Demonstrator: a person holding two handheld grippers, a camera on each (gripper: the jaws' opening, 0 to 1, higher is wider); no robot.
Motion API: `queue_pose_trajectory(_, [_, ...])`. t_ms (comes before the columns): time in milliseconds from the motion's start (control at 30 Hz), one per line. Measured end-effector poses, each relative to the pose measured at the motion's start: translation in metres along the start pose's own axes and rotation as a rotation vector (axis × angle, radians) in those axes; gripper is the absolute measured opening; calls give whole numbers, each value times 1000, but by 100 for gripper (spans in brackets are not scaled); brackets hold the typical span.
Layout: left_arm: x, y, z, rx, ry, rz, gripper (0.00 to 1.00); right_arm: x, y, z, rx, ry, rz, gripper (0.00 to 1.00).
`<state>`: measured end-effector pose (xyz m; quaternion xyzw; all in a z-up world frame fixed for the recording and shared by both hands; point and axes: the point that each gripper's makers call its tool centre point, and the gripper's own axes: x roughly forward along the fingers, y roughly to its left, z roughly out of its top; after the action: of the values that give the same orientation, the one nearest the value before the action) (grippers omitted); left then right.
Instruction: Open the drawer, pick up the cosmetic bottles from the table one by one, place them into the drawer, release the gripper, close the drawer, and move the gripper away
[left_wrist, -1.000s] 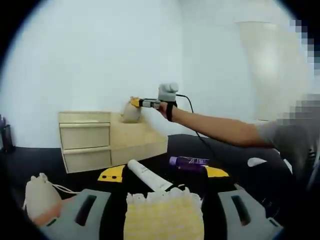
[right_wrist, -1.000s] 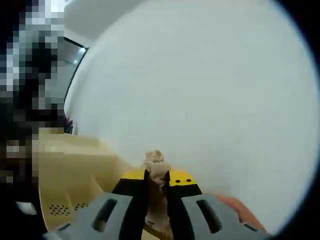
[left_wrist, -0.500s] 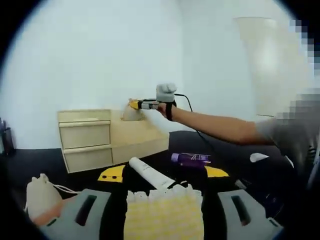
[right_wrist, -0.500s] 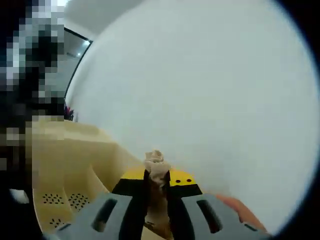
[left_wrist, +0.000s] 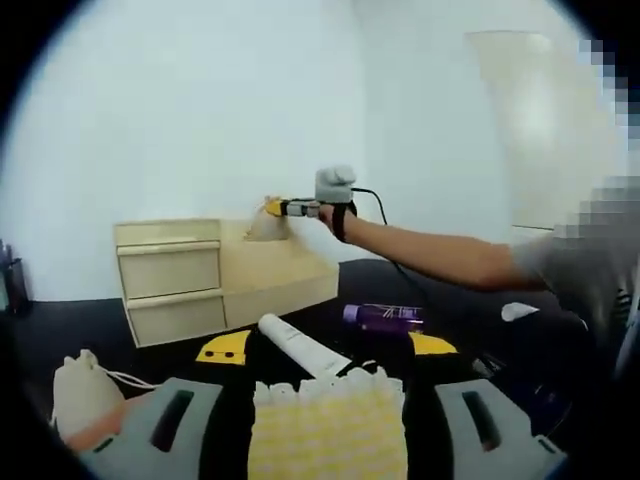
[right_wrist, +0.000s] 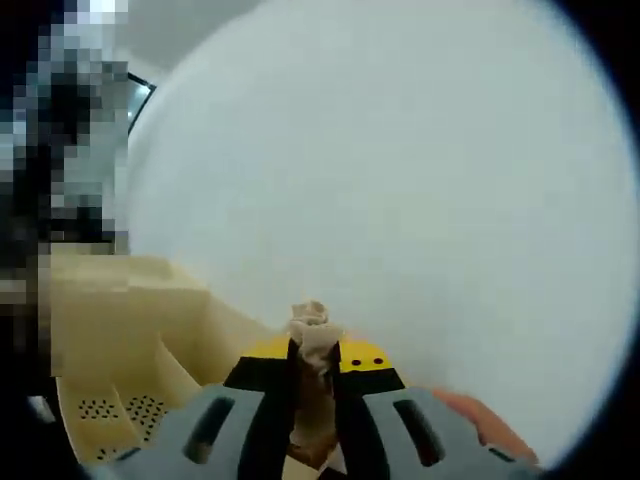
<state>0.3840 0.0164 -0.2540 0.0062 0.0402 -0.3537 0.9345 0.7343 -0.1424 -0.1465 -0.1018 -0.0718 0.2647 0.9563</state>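
Right gripper (right_wrist: 312, 385): my jaws are pinched tight on a small beige pouch (right_wrist: 311, 345), its gathered top poking up between the yellow tips; in the left gripper view I see it (left_wrist: 283, 208) held over the open drawer (left_wrist: 272, 272) of the wooden cabinet (left_wrist: 172, 275).
Left gripper (left_wrist: 325, 360): my jaws stand wide apart, nothing between them.
Change: since a second ago the right gripper has edged a little further over the drawer; its perforated floor (right_wrist: 115, 408) now sits lower left in my view.
Task things: white tube (left_wrist: 298, 346) and purple bottle (left_wrist: 385, 317) lie on the black tabletop (left_wrist: 80, 325) near its front edge, apart from each other.
Writing: none I can read; the purple bottle's label is blurred.
Hard to make out: second pouch (left_wrist: 82, 395) and yellow knitted cloth (left_wrist: 328, 428), both cut off at the bottom.
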Motion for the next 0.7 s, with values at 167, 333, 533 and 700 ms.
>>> queue_pose_trajectory(167, [0,3,1,0,1,4,54,4,12,-10,-39,47,47,11])
queue_pose_trajectory(333, [0,1,0,4,2,6,54,6,18,-20,-64,76,54,11])
queue_pose_trajectory(533, [-1,5,6,5,-5,4,54,6,22,-23,-49,87,60,12])
queue_pose_trajectory(700, [-1,7,8,9,-5,5,54,10,19,-22,-31,90,61,15])
